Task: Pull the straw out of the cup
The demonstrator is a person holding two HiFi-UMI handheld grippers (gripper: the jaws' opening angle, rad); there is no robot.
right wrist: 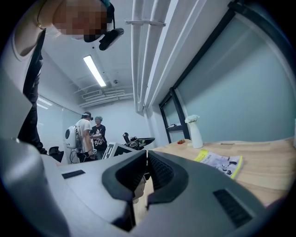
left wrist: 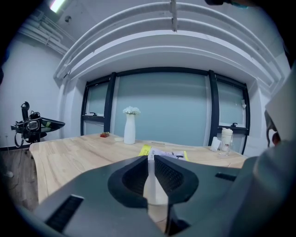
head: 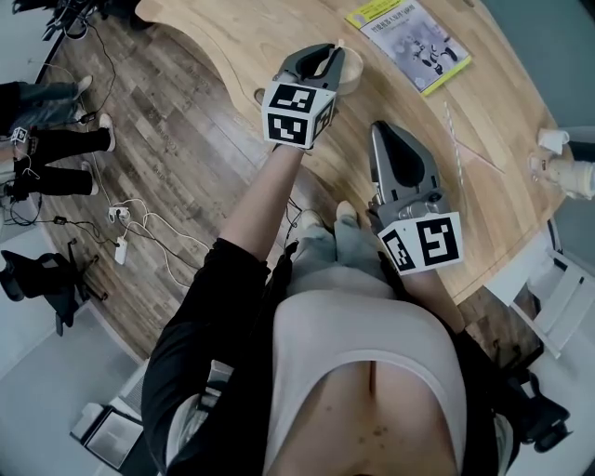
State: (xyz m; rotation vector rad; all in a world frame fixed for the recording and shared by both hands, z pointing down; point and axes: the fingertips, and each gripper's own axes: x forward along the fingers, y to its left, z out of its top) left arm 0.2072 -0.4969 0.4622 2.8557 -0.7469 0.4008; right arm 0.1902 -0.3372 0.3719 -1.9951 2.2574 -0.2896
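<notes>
A beige cup (head: 352, 78) stands on the wooden table (head: 279, 28) near its curved edge. My left gripper (head: 329, 52) hovers right over the cup, its jaws shut on the white straw (head: 340, 43), whose tip pokes out past them. In the left gripper view the straw (left wrist: 150, 180) runs upright between the ribbed pads of that gripper (left wrist: 150, 159), and the cup's inside is hidden. My right gripper (head: 382, 126) lies low over the table to the right of the cup, apart from it. Its jaws (right wrist: 147, 157) meet with nothing between them.
A yellow-edged booklet (head: 409, 42) lies beyond the cup. A second thin straw (head: 456, 130) lies loose on the table to the right. Cups and a bottle (head: 562, 167) stand at the right edge, a white vase (left wrist: 130, 127) at the back. People (right wrist: 90, 136) stand off to the left.
</notes>
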